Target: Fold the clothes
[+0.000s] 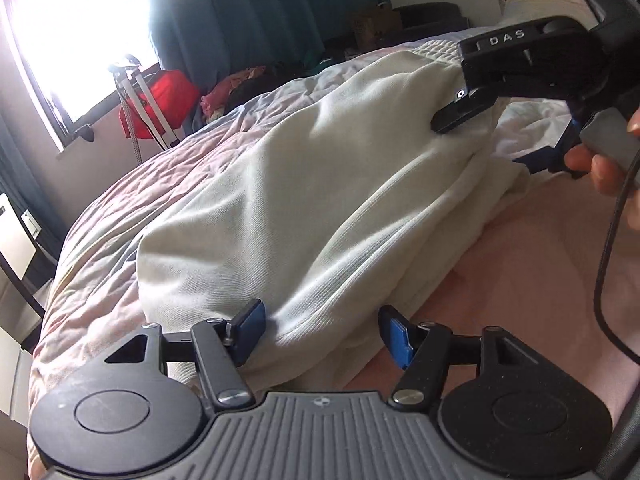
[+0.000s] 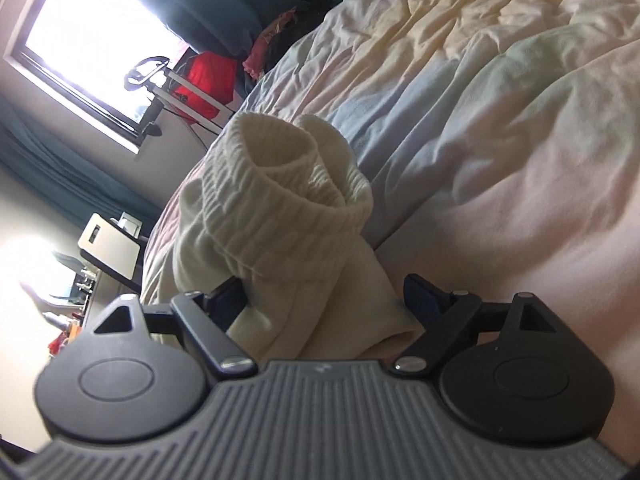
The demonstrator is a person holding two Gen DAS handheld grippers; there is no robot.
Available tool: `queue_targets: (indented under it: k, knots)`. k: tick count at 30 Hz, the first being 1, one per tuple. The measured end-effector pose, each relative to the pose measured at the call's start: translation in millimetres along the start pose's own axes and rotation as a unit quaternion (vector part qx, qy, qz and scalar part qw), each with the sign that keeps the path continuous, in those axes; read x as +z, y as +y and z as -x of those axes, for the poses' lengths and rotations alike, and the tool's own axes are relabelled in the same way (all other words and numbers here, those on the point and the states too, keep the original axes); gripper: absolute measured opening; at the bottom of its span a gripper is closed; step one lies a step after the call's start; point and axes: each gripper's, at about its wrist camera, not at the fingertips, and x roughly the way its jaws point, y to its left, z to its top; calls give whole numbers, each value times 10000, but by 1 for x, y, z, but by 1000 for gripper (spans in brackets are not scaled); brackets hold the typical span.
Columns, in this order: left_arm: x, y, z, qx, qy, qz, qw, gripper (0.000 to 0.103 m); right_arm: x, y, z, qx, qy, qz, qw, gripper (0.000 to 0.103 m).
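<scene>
Cream knitted garment with ribbed cuffs (image 1: 304,200): lying folded on pastel quilted bed (image 1: 132,184); left gripper (image 1: 320,334) and right gripper (image 2: 324,300) both apart, straddling its ends; risk: uneven pinch could undo the fold.

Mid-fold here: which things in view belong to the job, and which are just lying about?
Belongs to the job:
- cream garment, ribbed cuff bunched up
- left gripper, open
- right gripper, open around the cloth

Just lying about:
- red bag
- heap of clothes
- curtains
</scene>
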Motion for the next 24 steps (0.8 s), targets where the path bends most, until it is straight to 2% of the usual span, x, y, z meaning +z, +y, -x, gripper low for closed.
queue_targets:
  k: [3,4,7,9,11,14,15,16,19,20,23,24]
  knots:
    - [-7,9,8,-167,-51,226,9996,65,-2,-2,-16,-175,133,26,9998,95]
    - [-11,9,14,-207,-63,299,9993,65,-3,-2,-21,-172,178,61,9997,103]
    - [-15,6,24,-266,-75,436,9987,65,-5,2,-33,-88,301,252,9992,103]
    - [-20,1,33,-239,-60,431,9988,65,-6,6,-36,116,355,352,9987,103]
    - [-22,-1,36,-215,-49,443,9988,65,-8,11,-30,337,231,436,9982,103]
    - [-23,-1,41,-170,-51,526,9985,65,-8,19,-16,887,-59,479,9949,100]
    - [-23,0,43,-170,-68,591,9981,65,-8,22,-13,994,-122,548,9935,96]
    - [-24,4,46,-229,-111,691,9973,65,-7,25,-14,924,-101,681,9933,91]
    - [-24,18,60,-493,-279,1091,9924,65,-10,25,-23,475,53,837,9953,74]
    - [-23,24,66,-595,-338,1250,9898,65,-11,23,-26,356,84,819,9960,72]
    - [-25,49,88,-836,-566,1917,9762,70,-8,22,-25,252,21,716,9971,57]
    - [-27,61,96,-878,-678,2209,9690,77,-9,23,-24,215,-2,718,9972,52]
